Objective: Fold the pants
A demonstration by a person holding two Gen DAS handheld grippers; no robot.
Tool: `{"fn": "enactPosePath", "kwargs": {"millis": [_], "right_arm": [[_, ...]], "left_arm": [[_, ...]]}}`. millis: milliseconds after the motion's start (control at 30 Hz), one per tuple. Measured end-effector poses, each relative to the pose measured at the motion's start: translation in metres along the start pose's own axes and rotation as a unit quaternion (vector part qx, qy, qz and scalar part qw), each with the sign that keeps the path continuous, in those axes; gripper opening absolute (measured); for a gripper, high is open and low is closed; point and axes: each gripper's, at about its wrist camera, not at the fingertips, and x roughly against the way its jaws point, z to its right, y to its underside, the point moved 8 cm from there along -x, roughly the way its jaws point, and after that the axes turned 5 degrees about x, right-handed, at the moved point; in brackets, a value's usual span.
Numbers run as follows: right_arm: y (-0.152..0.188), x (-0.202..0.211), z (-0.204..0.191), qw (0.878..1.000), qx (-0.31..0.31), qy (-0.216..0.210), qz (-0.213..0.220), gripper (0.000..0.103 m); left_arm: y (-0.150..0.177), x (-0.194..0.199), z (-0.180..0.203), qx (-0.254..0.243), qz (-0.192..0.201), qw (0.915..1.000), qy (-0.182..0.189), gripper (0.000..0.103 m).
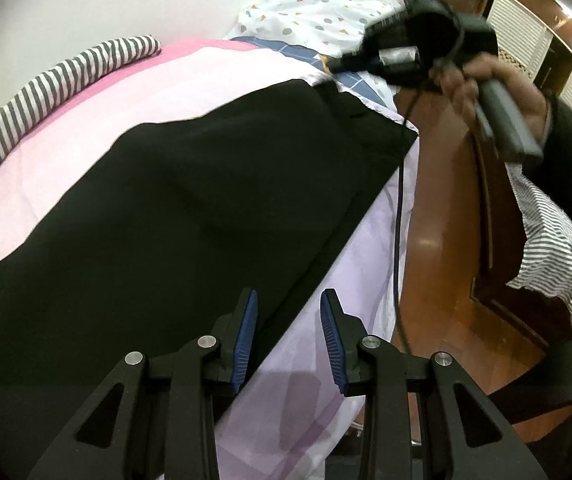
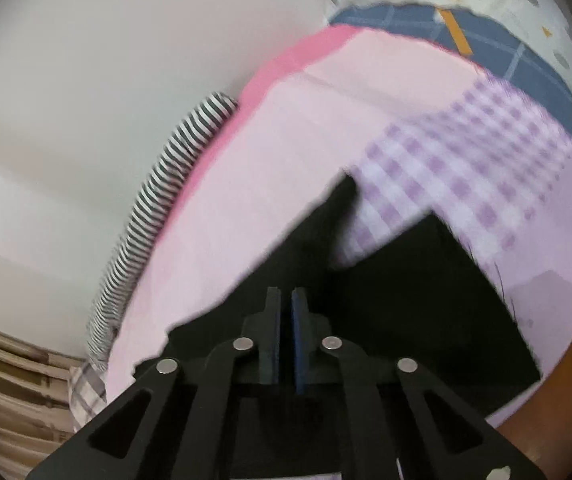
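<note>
Fingers of my right gripper are pressed together, apparently pinching a raised fold of the black pants. My left gripper hangs spread and empty over the pants' edge. Pants lie flat across the pink bedsheet, beside a striped cloth.

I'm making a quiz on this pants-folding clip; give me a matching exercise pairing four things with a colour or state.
Things:
1. pants
2. left tongs
3. right tongs
4. long cushion

Colour or state:
A. striped grey and white
B. black
C. open, nothing between the fingers
D. closed on black fabric

Pairs: 1-B, 2-C, 3-D, 4-A
</note>
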Motion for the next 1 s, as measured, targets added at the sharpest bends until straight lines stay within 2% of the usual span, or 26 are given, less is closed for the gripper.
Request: {"fn": "enactPosePath", "kwargs": {"millis": [100, 167, 267, 300, 333, 467, 733, 767, 833, 1000], "right_arm": [[-0.011, -0.002, -0.007, 0.999, 0.025, 0.044, -0.006, 0.004], [-0.014, -0.001, -0.006, 0.998, 0.032, 0.054, -0.004, 0.007], [-0.012, 0.008, 0.015, 0.998, 0.012, 0.054, 0.0, 0.018], [-0.009, 0.012, 0.029, 0.998, 0.005, 0.068, 0.001, 0.025], [-0.007, 0.01, 0.036, 0.997, 0.0, 0.075, 0.0, 0.025], [0.005, 0.003, 0.067, 0.997, -0.025, 0.073, -0.016, 0.025], [0.015, -0.019, 0.064, 0.999, -0.026, 0.034, -0.023, 0.025], [0.015, -0.022, 0.062, 0.999, -0.022, 0.031, -0.026, 0.023], [0.014, -0.026, 0.056, 0.999, -0.01, 0.032, -0.033, 0.011], [0.002, -0.015, 0.037, 0.999, 0.004, 0.039, -0.019, 0.005]], "left_arm": [[-0.001, -0.005, 0.0, 0.003, 0.0, 1.0, -0.004, 0.034], [-0.002, -0.008, -0.001, 0.005, 0.0, 0.9999, -0.012, 0.034], [-0.002, -0.013, -0.004, 0.006, 0.002, 0.9998, -0.018, 0.034], [-0.002, -0.014, -0.005, 0.008, 0.001, 0.9998, -0.018, 0.034], [-0.002, -0.016, -0.006, 0.011, -0.001, 0.9998, -0.016, 0.034], [-0.001, -0.018, -0.009, 0.015, 0.001, 0.9998, -0.016, 0.034], [-0.003, -0.02, -0.013, 0.028, 0.006, 0.9995, -0.013, 0.034], [-0.003, -0.02, -0.013, 0.028, 0.006, 0.9995, -0.013, 0.033], [-0.004, -0.02, -0.014, 0.029, 0.007, 0.9995, -0.012, 0.033], [-0.004, -0.021, -0.014, 0.028, 0.007, 0.9995, -0.014, 0.033]]}}
